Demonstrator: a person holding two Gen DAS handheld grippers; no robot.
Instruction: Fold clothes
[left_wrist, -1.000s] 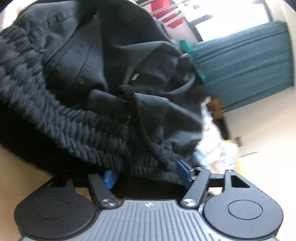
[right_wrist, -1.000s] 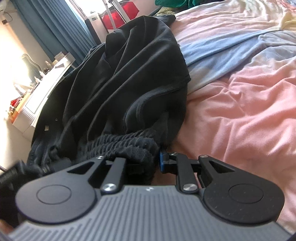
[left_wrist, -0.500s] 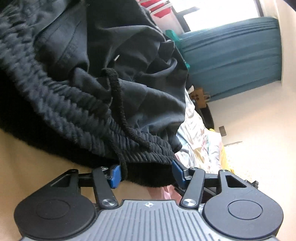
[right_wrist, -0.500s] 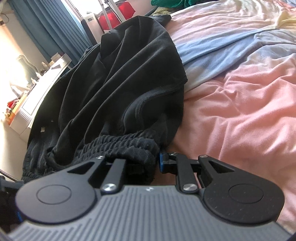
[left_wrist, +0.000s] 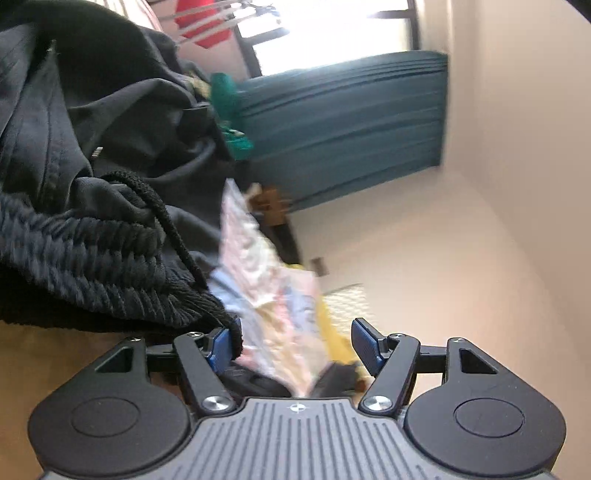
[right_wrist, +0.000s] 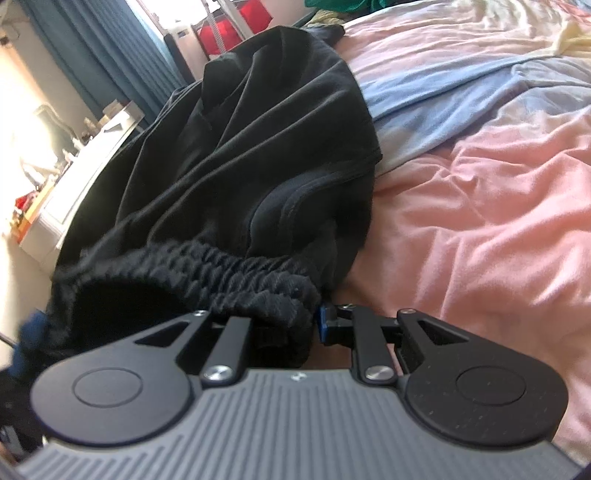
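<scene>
The black cotton trousers with a ribbed elastic waistband (right_wrist: 236, 177) lie bunched in a heap on the bed's pink and pale-blue quilt (right_wrist: 480, 206), the waistband end nearest the cameras and the legs trailing off toward the dark teal curtain (left_wrist: 343, 122).

The right gripper (right_wrist: 284, 321) has its jaws closed on a thick gather of the waistband, the blue pad on one side pressed hard against the ribbing; the other pad is buried in cloth.

The left gripper (left_wrist: 295, 339) is what has changed. Half a second ago its jaws were clamped on the waistband, with the black braided drawstring (left_wrist: 166, 225) running between them. Now they stand wide apart with nothing between them. The waistband edge only brushes the outside of the left-hand pad, and quilt shows through the gap, though motion blur makes that edge hard to read.

So the trousers now hang from one grip alone. That looks like a release in order to take a better hold, perhaps further along the waistband, since the garment is crumpled and shows no flat fold.
</scene>
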